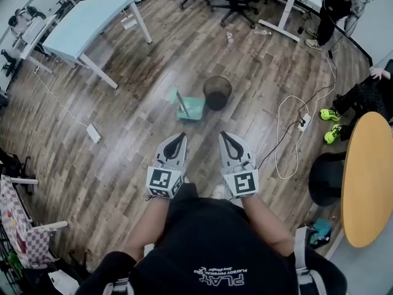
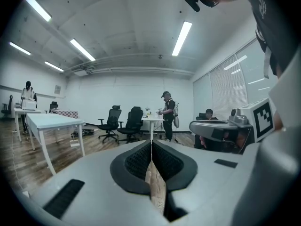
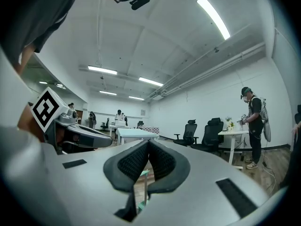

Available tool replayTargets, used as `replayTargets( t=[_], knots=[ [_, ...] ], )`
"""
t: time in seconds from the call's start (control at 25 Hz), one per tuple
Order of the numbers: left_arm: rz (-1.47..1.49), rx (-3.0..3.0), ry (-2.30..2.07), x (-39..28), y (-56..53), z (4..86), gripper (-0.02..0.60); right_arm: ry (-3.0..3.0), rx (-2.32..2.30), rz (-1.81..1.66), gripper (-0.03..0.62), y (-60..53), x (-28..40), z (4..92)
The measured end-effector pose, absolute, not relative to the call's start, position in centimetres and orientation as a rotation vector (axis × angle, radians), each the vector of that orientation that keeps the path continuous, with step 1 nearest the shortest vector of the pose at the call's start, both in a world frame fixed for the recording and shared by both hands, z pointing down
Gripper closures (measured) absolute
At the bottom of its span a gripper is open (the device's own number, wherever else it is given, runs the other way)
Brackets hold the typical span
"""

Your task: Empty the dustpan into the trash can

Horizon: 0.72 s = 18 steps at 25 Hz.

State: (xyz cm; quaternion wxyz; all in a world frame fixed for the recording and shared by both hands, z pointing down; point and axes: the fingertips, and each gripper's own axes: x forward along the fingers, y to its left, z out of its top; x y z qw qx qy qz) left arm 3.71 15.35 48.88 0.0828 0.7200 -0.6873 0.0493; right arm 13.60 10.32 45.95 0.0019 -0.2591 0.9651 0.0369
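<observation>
A teal dustpan (image 1: 191, 108) stands on the wood floor with its handle upright, right next to a black mesh trash can (image 1: 217, 92). Both grippers are held side by side in front of me, short of the dustpan and apart from it. My left gripper (image 1: 177, 137) has its jaws together with nothing between them; in its own view the left gripper (image 2: 151, 143) points out across the room. My right gripper (image 1: 225, 136) looks shut too, its tips meeting. In the right gripper view (image 3: 149, 142) the teal handle (image 3: 144, 185) shows through the slit below the pads.
A light blue table (image 1: 92, 17) stands far left, office chairs and a white desk at the back. A power strip (image 1: 94, 133) with its cord lies left, another cable (image 1: 288, 128) right. A round wooden table (image 1: 368, 177) and black stool (image 1: 325, 178) are at right. People stand at the back right.
</observation>
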Motion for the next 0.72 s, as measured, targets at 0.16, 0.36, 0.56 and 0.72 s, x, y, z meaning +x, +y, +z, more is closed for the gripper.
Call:
replayTargets(
  t=[0.16,0.36,0.56,0.72],
  knots=[
    [0.142,2.132,-2.055,2.1,13.9,49.1,0.557,3.016,-0.762,0.116,0.569,8.8,11.7,46.0],
    [0.124,2.128,-2.060,-2.0,10.5,49.4,0.557,3.054,-0.780,0.057,0.569,5.5,8.0,46.1],
    [0.116,2.126,-2.046,-7.5,7.3,50.0,0.557,3.071,-0.807,0.123,0.569,2.5,3.0,46.8],
    [0.118,2.129,-2.016,-11.2,4.8,51.0,0.557,3.084,-0.864,0.099,0.569,0.1,0.0,47.4]
  ],
)
